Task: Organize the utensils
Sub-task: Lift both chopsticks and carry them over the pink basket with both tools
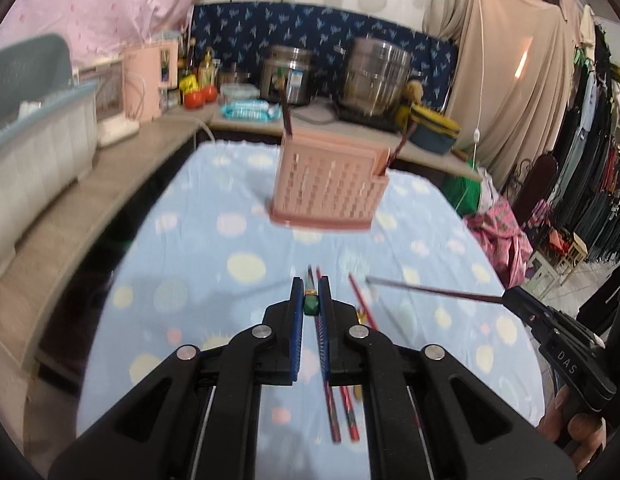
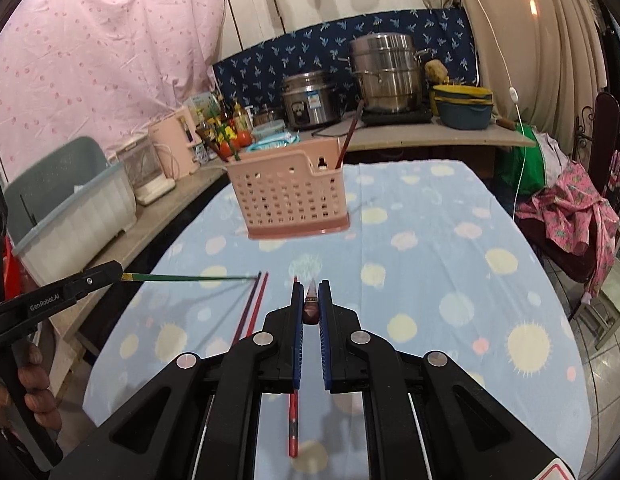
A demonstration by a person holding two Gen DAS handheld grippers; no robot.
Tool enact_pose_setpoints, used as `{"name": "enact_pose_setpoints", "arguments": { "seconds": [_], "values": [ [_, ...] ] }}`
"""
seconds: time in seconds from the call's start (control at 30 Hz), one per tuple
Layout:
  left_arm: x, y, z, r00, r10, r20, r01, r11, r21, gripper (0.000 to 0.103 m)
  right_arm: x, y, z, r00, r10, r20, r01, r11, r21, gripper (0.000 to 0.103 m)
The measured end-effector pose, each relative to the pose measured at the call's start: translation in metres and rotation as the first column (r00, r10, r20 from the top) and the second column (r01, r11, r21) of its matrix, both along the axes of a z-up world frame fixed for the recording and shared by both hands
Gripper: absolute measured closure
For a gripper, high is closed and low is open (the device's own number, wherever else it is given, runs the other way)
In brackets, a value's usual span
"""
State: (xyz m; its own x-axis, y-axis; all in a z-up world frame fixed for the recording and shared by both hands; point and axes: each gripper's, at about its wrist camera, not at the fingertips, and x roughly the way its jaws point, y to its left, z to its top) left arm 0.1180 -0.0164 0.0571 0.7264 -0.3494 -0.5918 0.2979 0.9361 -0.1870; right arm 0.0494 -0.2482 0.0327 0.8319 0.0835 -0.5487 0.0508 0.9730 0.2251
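Now carrying one chopstick in each tool toward the pink slotted basket (image 1: 325, 190), at twelve o'clock on the dotted blue tablecloth (image 1: 213, 248). Leftmost: left gripper (image 1: 311, 294) pinched nearly shut on a green chopstick (image 1: 311, 304), tip pointing ahead at twelve; seen from the right wrist camera as a green shaft (image 2: 189, 278) reaching in from nine o'clock. Just right of it, at five o'clock under the jaws, loose red chopsticks (image 1: 344, 408) lying flat on the cloth, not yet collected. Further right, at three o'clock, right gripper (image 2: 311, 300) clamped narrow on a dark reddish chopstick (image 2: 311, 306), its long shaft (image 1: 434, 290) crossing in from the right edge of the left view. Ahead, basket already holding a few upright sticks: one dark stick (image 1: 286, 114) in the back left corner, another (image 2: 348, 136) leaning in the small side pocket at the right end. To finish well: keep both grips firm, since a thin stick held by one end probably swings easily; raise each tip above the basket rim before moving across; tilt each stick toward vertical over an open compartment; lower until most of its length sits inside, then release one side at a time, left first, to avoid the two shafts crossing. Afterwards, back to the loose pairs on the cloth.
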Motion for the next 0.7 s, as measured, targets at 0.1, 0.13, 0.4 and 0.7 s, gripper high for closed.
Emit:
{"name": "enact_pose_setpoints", "arguments": {
  "seconds": [0.1,0.13,0.4,0.7],
  "values": [
    [0.01,-0.004,0.015,0.999,0.004,0.035,-0.004,1.0,-0.008,0.096,0.008,-0.003,0.012,1.0,-0.001,0.031,0.001,1.0,-0.004,0.096],
    [0.013,-0.005,0.019,0.999,0.007,0.045,-0.006,1.0,-0.009,0.096,0.01,-0.004,0.016,0.999,-0.001,0.039,0.001,1.0,-0.003,0.096],
    [0.044,-0.015,0.055,0.992,0.023,0.127,-0.02,0.999,-0.027,0.096,0.038,-0.008,0.048,0.994,0.002,0.111,0.0,1.0,-0.02,0.096],
    [0.071,-0.023,0.102,0.978,0.025,0.209,-0.014,0.998,-0.057,0.096,0.069,-0.014,0.08,0.985,0.018,0.169,-0.019,1.0,0.004,0.096]
  ]
}}
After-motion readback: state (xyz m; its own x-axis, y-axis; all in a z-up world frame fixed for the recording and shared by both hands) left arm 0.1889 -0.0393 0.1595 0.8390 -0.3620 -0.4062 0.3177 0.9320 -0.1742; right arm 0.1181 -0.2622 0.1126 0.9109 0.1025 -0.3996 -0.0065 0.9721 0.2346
